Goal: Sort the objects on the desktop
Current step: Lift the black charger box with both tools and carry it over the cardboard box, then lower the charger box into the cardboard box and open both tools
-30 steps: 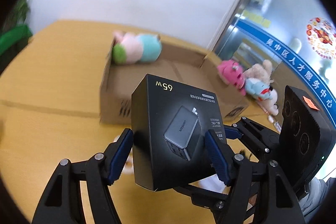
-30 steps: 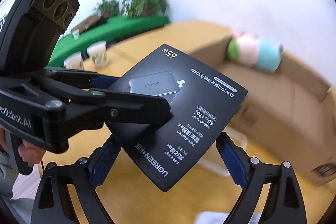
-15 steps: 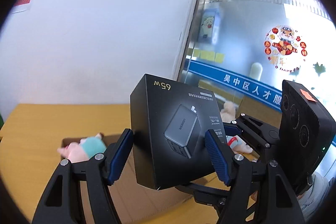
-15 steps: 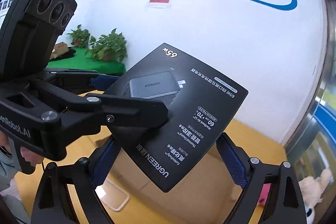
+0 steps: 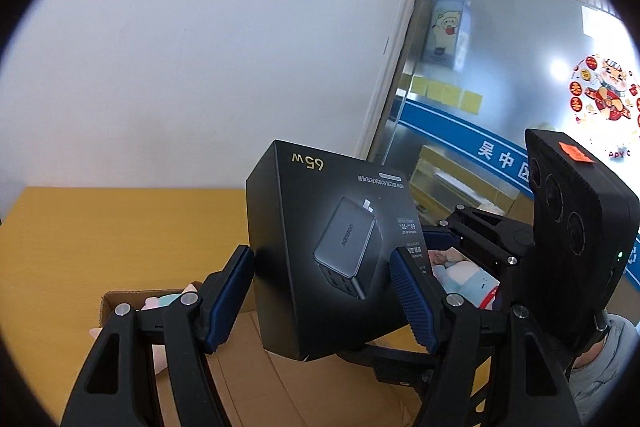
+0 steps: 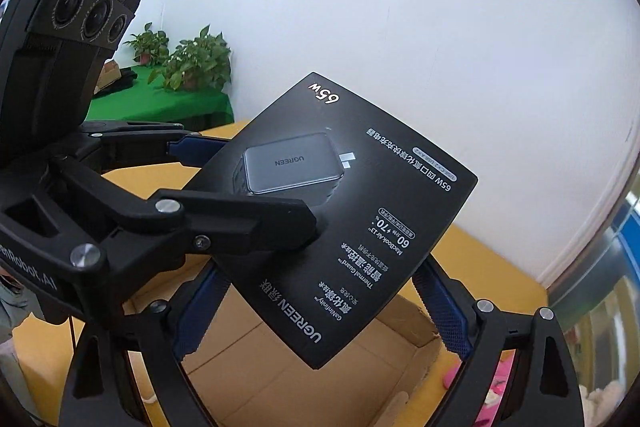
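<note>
Blue-padded fingers (image 5: pixel 230 299) of left gripper (image 5: pixel 322 301) pinching black UGREEN 65W charger box (image 5: pixel 320 227), held tilted in mid-air. Right gripper (image 6: pixel 320 307) fingers pressed on the same box's lower edges. Beneath: open cardboard carton (image 6: pixel 260 367) with pastel plush toy (image 5: pixel 160 301), on yellow desk (image 5: pixel 100 235). White wall (image 5: pixel 200 67) beyond.

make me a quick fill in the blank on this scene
The charger box is coloured ____.
Its printed wattage reads ____.
The brand name printed on it is ____.
Below it lies an open ____ carton.
Missing words: black; 65w; UGREEN; cardboard
</note>
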Demonstrator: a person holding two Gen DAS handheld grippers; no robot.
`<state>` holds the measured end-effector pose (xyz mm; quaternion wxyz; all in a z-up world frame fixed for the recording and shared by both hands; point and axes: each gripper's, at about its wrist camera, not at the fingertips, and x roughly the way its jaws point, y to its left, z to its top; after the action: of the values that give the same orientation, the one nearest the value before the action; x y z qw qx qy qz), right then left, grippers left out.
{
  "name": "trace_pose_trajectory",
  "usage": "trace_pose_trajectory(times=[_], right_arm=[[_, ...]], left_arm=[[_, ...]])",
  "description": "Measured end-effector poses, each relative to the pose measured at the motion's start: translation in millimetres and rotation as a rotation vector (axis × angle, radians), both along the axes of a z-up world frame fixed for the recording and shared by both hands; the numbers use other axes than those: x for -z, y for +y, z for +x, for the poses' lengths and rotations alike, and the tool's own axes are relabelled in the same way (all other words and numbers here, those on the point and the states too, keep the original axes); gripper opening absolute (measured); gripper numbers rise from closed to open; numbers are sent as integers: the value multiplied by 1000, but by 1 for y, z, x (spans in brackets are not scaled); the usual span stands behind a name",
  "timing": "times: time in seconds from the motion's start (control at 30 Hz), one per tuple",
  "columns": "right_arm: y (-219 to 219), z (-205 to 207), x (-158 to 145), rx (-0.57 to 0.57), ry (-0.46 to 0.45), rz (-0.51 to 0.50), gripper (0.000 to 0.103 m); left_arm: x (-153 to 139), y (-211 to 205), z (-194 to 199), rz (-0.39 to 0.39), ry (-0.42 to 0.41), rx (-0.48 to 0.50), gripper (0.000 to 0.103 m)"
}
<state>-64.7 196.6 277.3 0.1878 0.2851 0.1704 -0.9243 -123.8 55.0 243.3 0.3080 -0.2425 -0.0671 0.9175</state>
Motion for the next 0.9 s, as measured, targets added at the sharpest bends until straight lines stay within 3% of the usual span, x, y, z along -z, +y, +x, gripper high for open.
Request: trace_pose_trajectory(times=[0.2,0.33,0.53,0.67,0.77,0.9], right_arm=[[20,-81,60,-12,-131,-25,92],[31,-128,119,6,-238,-47,92],[34,-174,194,-8,-392,-33,89],[28,-193,228,-7,-471,-54,89],[25,-197,249,-6,-516,-56,89],[23,-202,264,46,-580,-100,89]], left_arm=[[67,14,-72,-15,-149,-15,69],[125,28,-109,-31,-282,-26,69],[189,32,-138,-71,-458,-61,70],[210,40,-142,-124,-517,-82,69],[212,53,-143,-208,-516,-91,69],[215,54,-146,-234,-552,-104,69]])
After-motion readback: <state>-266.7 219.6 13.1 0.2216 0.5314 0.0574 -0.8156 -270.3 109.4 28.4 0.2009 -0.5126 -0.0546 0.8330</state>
